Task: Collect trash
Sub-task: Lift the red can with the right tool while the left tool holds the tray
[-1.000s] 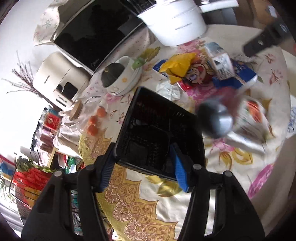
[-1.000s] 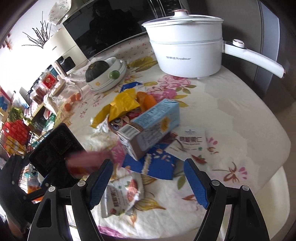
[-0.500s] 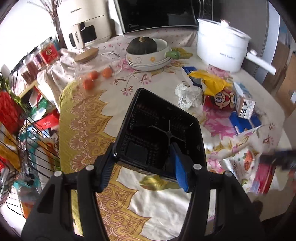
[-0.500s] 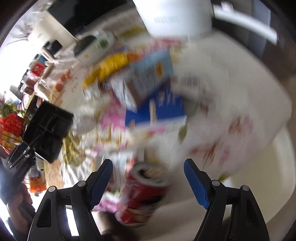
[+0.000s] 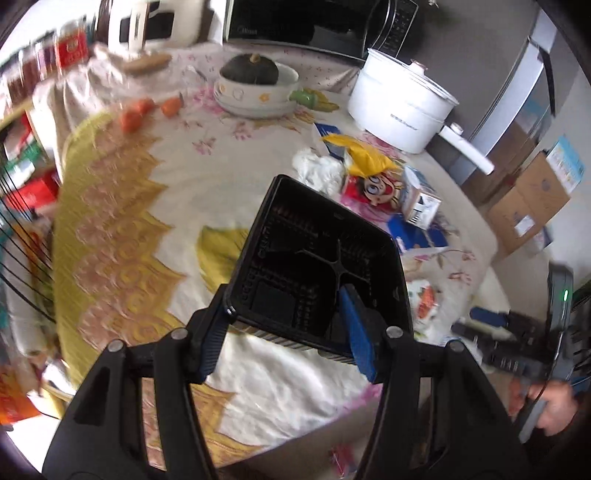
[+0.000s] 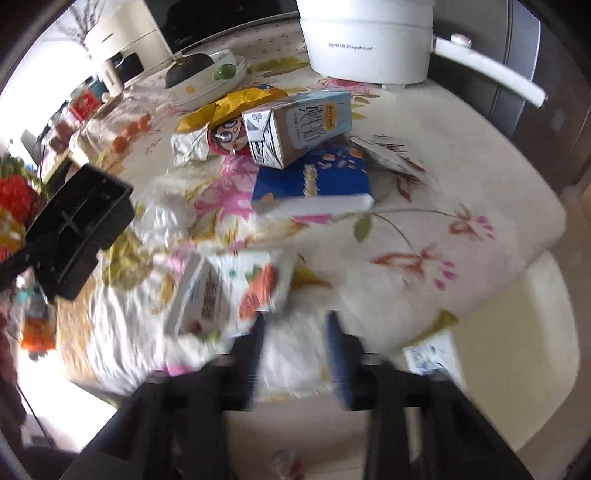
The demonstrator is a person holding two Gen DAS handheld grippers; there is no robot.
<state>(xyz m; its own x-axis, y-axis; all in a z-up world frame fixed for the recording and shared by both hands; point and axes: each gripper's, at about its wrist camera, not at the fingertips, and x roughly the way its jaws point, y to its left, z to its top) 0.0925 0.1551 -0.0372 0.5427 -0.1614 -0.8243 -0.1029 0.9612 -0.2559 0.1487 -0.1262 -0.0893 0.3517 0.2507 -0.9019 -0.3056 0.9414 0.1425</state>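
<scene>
While the black basket (image 5: 317,258) appears to hold nothing yet, the trash lies uncollected on the counter (image 6: 461,177): a milk carton (image 6: 299,127) rests across a blue packet (image 6: 314,181), with a cartoon-face wrapper (image 6: 227,138) and a yellow bag (image 6: 236,101) just beside it on the far left, crumpled white paper (image 6: 188,146) to their left, and a fruit-print pouch (image 6: 236,291) nearest the right tool. By this judgement the task is at an early stage, with every visible piece left to gather. Left tool (image 5: 288,325): pinching the near wall of the basket, one finger outside and the blue pad inside, holding the basket tilted above the near left of the counter with its mouth toward the camera. Right tool (image 6: 295,350): blurred, low at the near edge of the counter, its jaws drawn fairly close with a gap between them; nothing can be seen between them, and whether it is spread or closing cannot be told with confidence. It points toward the pouch, which lies just beyond and left of its fingertips. Pot (image 6: 369,40), squash bowl (image 6: 207,74) and microwave (image 5: 306,22) stand at the far side, apart from the trash.
</scene>
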